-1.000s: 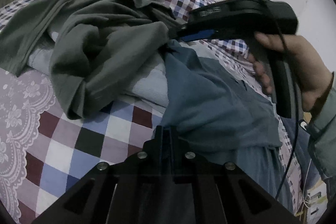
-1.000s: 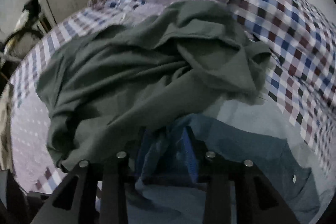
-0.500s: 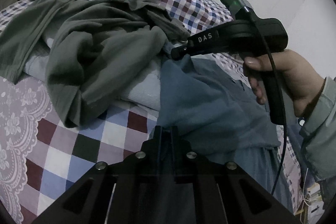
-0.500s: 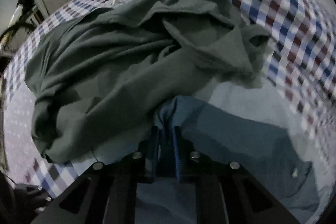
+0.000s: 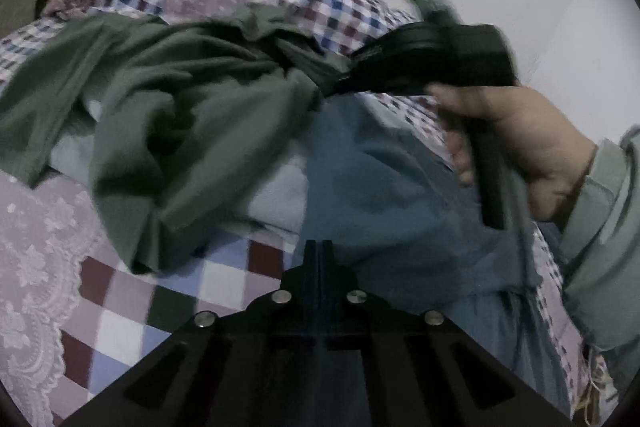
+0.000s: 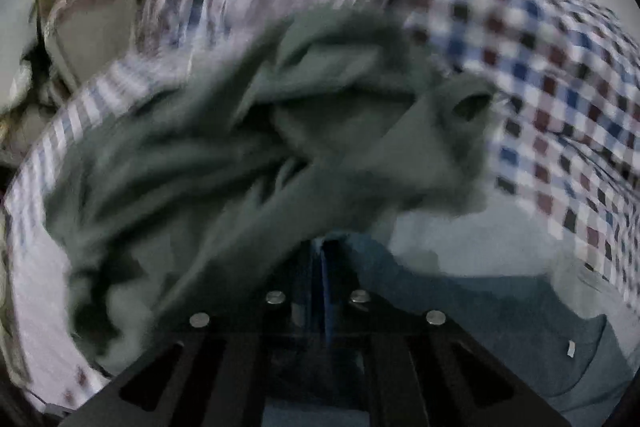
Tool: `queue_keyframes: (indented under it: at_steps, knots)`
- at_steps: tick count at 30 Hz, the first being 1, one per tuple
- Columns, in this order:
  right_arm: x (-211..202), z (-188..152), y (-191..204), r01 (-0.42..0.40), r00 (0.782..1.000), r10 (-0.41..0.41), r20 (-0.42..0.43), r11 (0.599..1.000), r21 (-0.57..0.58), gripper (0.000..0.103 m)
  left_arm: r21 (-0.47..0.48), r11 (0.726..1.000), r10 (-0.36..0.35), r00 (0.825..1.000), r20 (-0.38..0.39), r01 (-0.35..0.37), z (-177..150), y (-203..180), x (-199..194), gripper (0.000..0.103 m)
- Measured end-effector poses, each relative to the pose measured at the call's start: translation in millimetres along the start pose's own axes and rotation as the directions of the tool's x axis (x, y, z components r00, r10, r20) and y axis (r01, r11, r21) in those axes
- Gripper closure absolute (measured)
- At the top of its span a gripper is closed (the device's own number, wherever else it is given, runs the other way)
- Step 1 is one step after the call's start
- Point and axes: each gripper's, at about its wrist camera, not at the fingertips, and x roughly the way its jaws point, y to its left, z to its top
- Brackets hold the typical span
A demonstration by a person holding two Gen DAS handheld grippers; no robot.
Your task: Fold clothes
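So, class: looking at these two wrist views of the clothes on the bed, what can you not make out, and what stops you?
- Right gripper tips, left wrist view: buried in the green garment.
- What the right gripper pinches, right wrist view: motion blur; green and blue garment meet there.
- Left gripper grip: fingers shut at the blue garment's edge; cloth between them unclear.
- Blue garment's lower part: hidden behind the gripper body.

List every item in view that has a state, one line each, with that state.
Left gripper: shut on the blue garment's edge.
Right gripper: shut on blue fabric.
Blue garment: unfolded, held at two points by both grippers.
Green garment: crumpled in a heap, not folded.
Pale blue garment: lying under the green one.
Checked bedspread: spread out beneath the clothes.
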Motion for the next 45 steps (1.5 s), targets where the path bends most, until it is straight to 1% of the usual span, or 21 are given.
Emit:
queue_keyframes:
  at_steps: [2, 4, 6, 10, 12, 13, 17, 19, 20, 23, 24, 26, 27, 29, 30, 31, 32, 36, 38, 41, 45]
  knots:
    - [-12.8, 15.2, -2.1, -0.024, 0.999, 0.024, 0.047, 1.000, 0.013, 0.103, -0.024, 0.999, 0.039, 0.998, 0.039, -0.038, 3.1, 4.1, -5.4, 0.103]
    - [-22.4, 31.3, 5.4, 0.000, 0.992, 0.001, 0.126, 1.000, -0.008, 0.103, -0.059, 0.995, 0.085, 0.994, 0.064, -0.081, 5.9, 10.8, -8.8, 0.103]
    - [-24.1, 41.7, 12.0, 0.058, 0.986, -0.057, 0.160, 0.998, 0.003, 0.102, -0.094, 0.991, 0.103, 0.994, 0.027, -0.100, 5.2, 21.5, -1.7, 0.103]
    - [-3.2, 43.0, 23.3, 0.106, 0.993, -0.105, 0.059, 0.994, -0.021, 0.099, -0.132, 0.991, 0.030, 0.999, -0.026, -0.033, 2.2, 30.3, 7.5, 0.103]
    - [-8.0, 31.2, 25.0, 0.084, 0.995, -0.081, 0.058, 0.995, -0.048, 0.084, -0.138, 0.990, -0.025, 1.000, -0.015, 0.023, 3.6, 30.3, 4.8, 0.103]
    - [-10.2, 24.4, 23.8, 0.066, 0.997, -0.064, 0.047, 0.996, -0.055, 0.065, -0.144, 0.988, -0.056, 0.998, -0.009, 0.054, 4.5, 30.6, 3.2, 0.101]
    - [-22.5, -9.9, 15.6, -0.004, 1.000, 0.004, 0.003, 0.998, -0.068, 0.063, -0.173, 0.971, -0.169, 0.986, 0.005, 0.167, 7.8, 34.2, -1.3, 0.072]
    - [-25.2, -27.0, 14.3, -0.046, 0.999, 0.045, -0.013, 0.996, -0.083, 0.063, -0.160, 0.964, -0.215, 0.977, 0.001, 0.212, 9.6, 30.9, 0.2, 0.061]
    - [-21.7, -33.6, 13.7, -0.067, 0.997, 0.063, -0.042, 0.993, -0.099, 0.063, -0.145, 0.968, -0.210, 0.977, -0.017, 0.206, 9.8, 27.1, 2.5, 0.060]
    - [-10.1, -50.1, 8.4, -0.089, 0.989, 0.073, -0.125, 0.988, -0.129, 0.063, -0.090, 0.984, -0.163, 0.983, -0.080, 0.155, 8.1, 14.1, 12.8, 0.061]
    - [-9.2, -53.9, 5.8, -0.094, 0.988, 0.077, -0.132, 0.987, -0.127, 0.063, -0.066, 0.990, -0.129, 0.986, -0.105, 0.123, 6.6, 9.0, 18.0, 0.075]
    - [-8.5, -57.9, 0.8, -0.099, 0.988, 0.082, -0.133, 0.988, -0.122, 0.063, -0.029, 0.997, -0.075, 0.988, -0.134, 0.072, 4.6, 1.0, 25.0, 0.093]
    - [-8.1, -59.6, -1.6, -0.100, 0.988, 0.084, -0.133, 0.988, -0.119, 0.063, -0.016, 0.998, -0.061, 0.990, -0.130, 0.059, 4.0, -1.2, 25.1, 0.095]
    - [-1.1, -60.1, -5.5, 0.026, 0.992, -0.047, -0.120, 0.985, -0.168, 0.069, -0.012, 0.999, -0.042, 0.991, -0.127, 0.041, 3.1, -1.6, 26.6, 0.097]
    - [-0.1, -58.4, -12.0, 0.146, 0.982, -0.165, -0.092, 0.972, -0.185, 0.074, -0.017, 0.999, -0.036, 0.991, -0.127, 0.034, 2.8, -0.5, 27.9, 0.098]
    - [-9.1, -55.5, -28.4, 0.229, 0.970, -0.239, -0.053, 0.963, -0.145, 0.080, -0.023, 0.999, -0.030, 0.991, -0.127, 0.028, 2.5, 0.6, 29.1, 0.098]
    - [-22.0, -52.4, -48.3, 0.283, 0.958, -0.285, -0.017, 0.956, -0.080, 0.079, -0.028, 0.999, -0.025, 0.991, -0.128, 0.022, 1.9, 1.6, 29.8, 0.098]
    - [-89.8, -68.3, -112.4, 0.256, 0.963, -0.261, 0.072, 0.964, 0.067, 0.072, -0.043, 0.999, -0.029, 0.991, -0.133, 0.023, -1.6, 3.4, 24.3, 0.096]
    - [-128.9, -92.4, -142.2, 0.239, 0.963, -0.250, 0.099, 0.965, 0.105, 0.058, -0.051, 0.998, -0.033, 0.990, -0.134, 0.027, -2.4, 4.7, 21.9, 0.094]
    - [-173.8, -142.6, -190.1, 0.243, 0.961, -0.263, 0.088, 0.950, 0.195, 0.054, -0.074, 0.996, -0.055, 0.989, -0.135, 0.045, -3.9, 7.2, 22.3, 0.093]
    - [-201.4, -204.0, -238.4, 0.199, 0.972, -0.228, 0.055, 0.927, 0.318, 0.052, -0.085, 0.995, -0.067, 0.988, -0.139, 0.055, -4.9, 8.7, 24.1, 0.091]
